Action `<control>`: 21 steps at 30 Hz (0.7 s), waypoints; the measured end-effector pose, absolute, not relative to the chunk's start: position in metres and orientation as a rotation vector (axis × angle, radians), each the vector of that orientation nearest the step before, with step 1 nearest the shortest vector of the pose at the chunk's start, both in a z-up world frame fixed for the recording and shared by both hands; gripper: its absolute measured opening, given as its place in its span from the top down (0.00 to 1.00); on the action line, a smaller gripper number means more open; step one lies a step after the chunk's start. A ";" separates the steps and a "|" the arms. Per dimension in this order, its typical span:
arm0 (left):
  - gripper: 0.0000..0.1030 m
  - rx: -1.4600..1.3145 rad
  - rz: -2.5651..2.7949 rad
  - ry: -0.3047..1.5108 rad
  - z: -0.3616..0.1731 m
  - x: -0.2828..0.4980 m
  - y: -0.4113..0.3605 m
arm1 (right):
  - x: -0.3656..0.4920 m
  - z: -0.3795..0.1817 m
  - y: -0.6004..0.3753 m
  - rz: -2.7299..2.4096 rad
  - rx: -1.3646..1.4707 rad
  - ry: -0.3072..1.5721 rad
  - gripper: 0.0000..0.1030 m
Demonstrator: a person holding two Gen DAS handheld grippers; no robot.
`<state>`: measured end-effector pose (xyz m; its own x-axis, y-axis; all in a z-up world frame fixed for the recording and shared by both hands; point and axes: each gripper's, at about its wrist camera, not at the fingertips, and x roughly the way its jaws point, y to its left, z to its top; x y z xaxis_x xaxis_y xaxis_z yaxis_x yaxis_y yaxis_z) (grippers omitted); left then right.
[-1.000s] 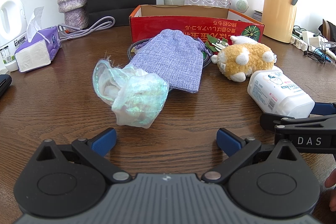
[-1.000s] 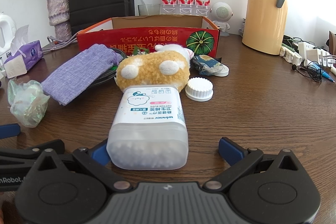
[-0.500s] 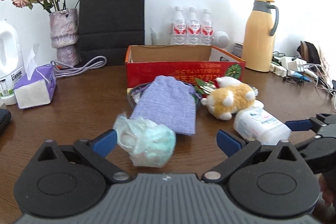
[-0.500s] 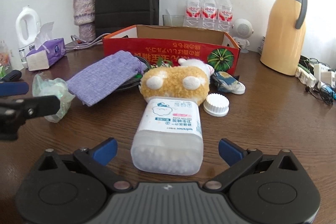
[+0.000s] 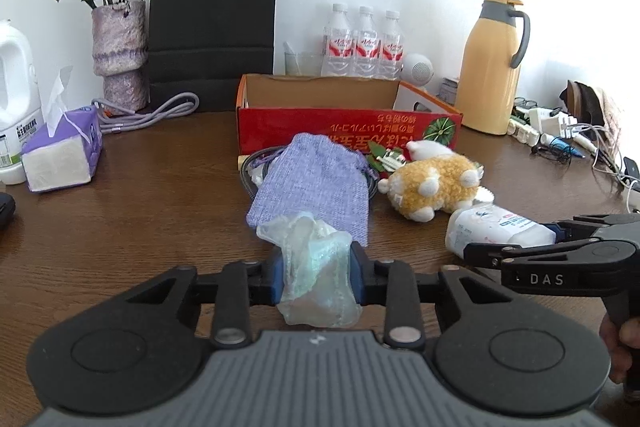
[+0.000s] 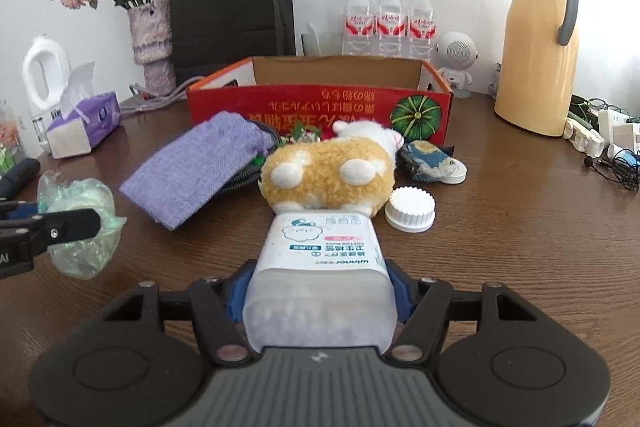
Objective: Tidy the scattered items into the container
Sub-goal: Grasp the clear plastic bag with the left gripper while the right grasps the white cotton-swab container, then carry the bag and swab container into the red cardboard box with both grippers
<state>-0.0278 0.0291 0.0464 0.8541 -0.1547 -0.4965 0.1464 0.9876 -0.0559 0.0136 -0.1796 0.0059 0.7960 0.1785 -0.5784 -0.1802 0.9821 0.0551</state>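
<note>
My left gripper is shut on a crumpled greenish plastic bag, which also shows in the right wrist view. My right gripper is shut on a white cotton-bud box, which also shows in the left wrist view. The open red cardboard box stands behind them on the table. In front of it lie a purple cloth pouch, a yellow plush toy, a white round lid and a small blue packet.
A tissue pack, flower vase and black paper bag stand at the back left. Water bottles and a yellow thermos jug stand at the back right. Cables and plugs lie at the far right.
Both grippers moved forward and closed: the left on the plastic bag, the right on the cotton-bud box. Both were open a second ago.
</note>
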 end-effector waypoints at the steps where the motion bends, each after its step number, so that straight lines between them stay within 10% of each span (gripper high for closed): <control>1: 0.70 -0.011 -0.175 0.498 0.052 -0.035 0.025 | 0.007 0.012 -0.181 0.192 -0.001 0.598 0.37; 12: 0.71 0.003 -0.201 0.345 0.089 -0.059 -0.001 | -0.035 0.076 -0.213 0.153 0.035 0.418 0.37; 21: 0.70 -0.034 -0.132 0.309 0.153 0.102 0.011 | 0.097 0.134 -0.235 0.135 0.079 0.375 0.37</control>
